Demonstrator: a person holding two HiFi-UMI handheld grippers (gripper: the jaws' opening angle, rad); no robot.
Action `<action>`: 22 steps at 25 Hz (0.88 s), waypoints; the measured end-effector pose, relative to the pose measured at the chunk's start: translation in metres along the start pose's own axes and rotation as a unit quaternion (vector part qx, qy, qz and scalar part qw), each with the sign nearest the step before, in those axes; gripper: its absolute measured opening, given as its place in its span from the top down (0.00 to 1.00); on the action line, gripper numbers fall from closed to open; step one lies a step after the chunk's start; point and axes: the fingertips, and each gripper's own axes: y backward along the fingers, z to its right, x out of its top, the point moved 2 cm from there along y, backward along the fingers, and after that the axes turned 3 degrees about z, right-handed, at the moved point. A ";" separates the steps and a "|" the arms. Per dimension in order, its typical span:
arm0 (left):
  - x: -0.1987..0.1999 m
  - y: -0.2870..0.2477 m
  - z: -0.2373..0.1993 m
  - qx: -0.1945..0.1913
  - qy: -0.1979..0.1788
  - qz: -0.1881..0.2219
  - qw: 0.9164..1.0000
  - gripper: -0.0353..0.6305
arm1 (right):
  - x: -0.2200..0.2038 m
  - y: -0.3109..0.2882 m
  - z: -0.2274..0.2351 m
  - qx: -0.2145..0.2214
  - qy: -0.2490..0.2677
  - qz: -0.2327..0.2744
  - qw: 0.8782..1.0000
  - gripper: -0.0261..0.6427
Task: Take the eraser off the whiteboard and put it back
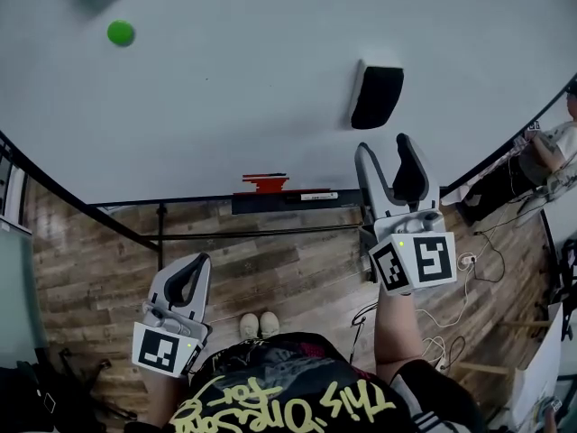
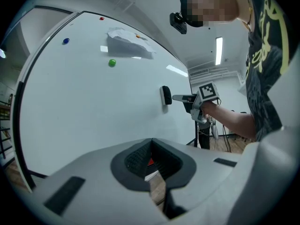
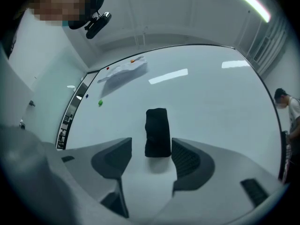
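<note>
Grey right gripper (image 1: pixel 384 144) points, jaws apart, at eraser (image 1: pixel 377 96).

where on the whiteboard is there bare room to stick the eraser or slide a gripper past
Wide bare whiteboard between the green magnet and the eraser, down to the tray. Crowded at the eraser, where the open right gripper sits close by.

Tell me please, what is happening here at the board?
A person stands at a whiteboard with a gripper in each hand. The black eraser sits on the board and nothing holds it. The right gripper points at the eraser with its jaws apart, and its pads do not touch it. The left gripper is held low, away from the board, shut and empty.
</note>
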 end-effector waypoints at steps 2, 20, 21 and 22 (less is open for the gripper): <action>0.000 0.001 -0.002 0.005 0.000 0.000 1.000 0.94 | 0.003 -0.006 0.002 -0.005 0.003 0.004 1.000 0.58; -0.001 0.009 -0.016 0.034 0.000 0.002 0.999 0.94 | 0.009 -0.045 0.015 -0.037 0.026 0.022 0.999 0.56; -0.001 0.010 -0.016 0.036 0.000 0.002 0.999 0.94 | 0.009 -0.046 0.015 -0.038 0.025 0.023 0.999 0.56; -0.001 0.010 -0.017 0.037 -0.001 0.001 0.999 0.94 | 0.009 -0.048 0.015 -0.038 0.026 0.024 0.999 0.56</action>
